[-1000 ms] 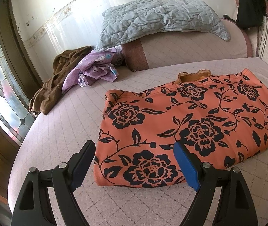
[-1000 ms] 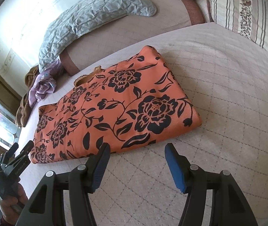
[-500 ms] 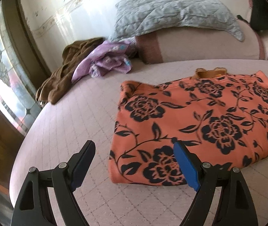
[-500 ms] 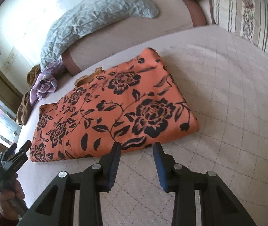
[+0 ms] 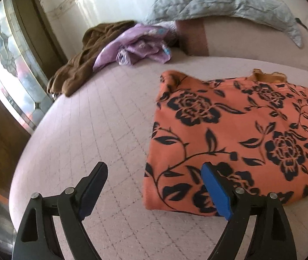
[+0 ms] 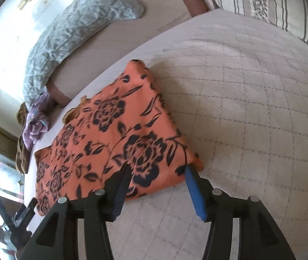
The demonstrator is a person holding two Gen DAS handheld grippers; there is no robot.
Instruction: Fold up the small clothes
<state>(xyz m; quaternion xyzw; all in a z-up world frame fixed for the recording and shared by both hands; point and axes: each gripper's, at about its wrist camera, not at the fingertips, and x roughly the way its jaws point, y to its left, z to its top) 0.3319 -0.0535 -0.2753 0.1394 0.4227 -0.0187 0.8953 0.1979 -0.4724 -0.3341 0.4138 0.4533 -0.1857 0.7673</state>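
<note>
An orange garment with black flowers (image 5: pixel 236 138) lies folded flat on the quilted bed; it also shows in the right wrist view (image 6: pixel 115 138). My left gripper (image 5: pixel 154 184) is open and empty, just short of the garment's near left corner. My right gripper (image 6: pixel 157 177) is open and empty, its jaws on either side of the garment's near right corner. The left gripper shows small at the lower left of the right wrist view (image 6: pixel 15 214).
A brown garment (image 5: pixel 89 54) and a purple garment (image 5: pixel 136 45) lie heaped at the bed's far left. A grey quilted pillow (image 5: pixel 219 0) rests on a bolster (image 5: pixel 251 41). A striped cushion (image 6: pixel 273 2) stands far right. The bed edge (image 5: pixel 21 151) drops off left, by a window (image 5: pixel 4 65).
The left gripper has shifted left, so the garment sits further right in its view. The right gripper narrowed, then opened again, and moved forward to the garment's corner.
</note>
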